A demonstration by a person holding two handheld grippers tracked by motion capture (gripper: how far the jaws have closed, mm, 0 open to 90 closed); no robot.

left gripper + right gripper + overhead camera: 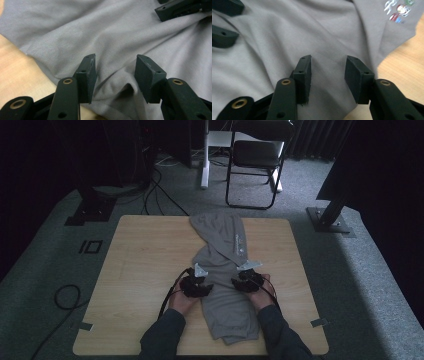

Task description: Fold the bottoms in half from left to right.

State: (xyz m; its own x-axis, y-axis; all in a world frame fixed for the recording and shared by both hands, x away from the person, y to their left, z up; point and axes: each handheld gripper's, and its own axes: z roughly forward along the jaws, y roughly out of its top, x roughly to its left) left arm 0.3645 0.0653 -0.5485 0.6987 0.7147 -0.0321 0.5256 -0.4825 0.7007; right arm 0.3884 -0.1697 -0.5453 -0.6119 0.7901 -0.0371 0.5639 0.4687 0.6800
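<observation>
You have the grey garment [226, 270] lying lengthwise down the middle of the wooden surface [140, 270], already narrowed into a long strip: its far end reaches the back edge and its near end lies by your sleeves, with another layer peeking out underneath there. By my reading the sideways folds are in, and what remains is to gather the strip end to end and flatten it. Your left gripper [196, 286] sits at the strip's left edge and your right gripper [246, 281] at its right edge, about halfway along. The high view gives you that whole layout, but not how the jaws stand. The left gripper view does: the left gripper [115, 78] is released, jaws apart over a small raised pucker of cloth that the pads do not press. The right gripper view shows the right gripper [327, 78] likewise unclenched over flat fabric near the garment's edge, grasping nothing, and it alone makes the small printed logo [398, 10] legible as coloured marks.
</observation>
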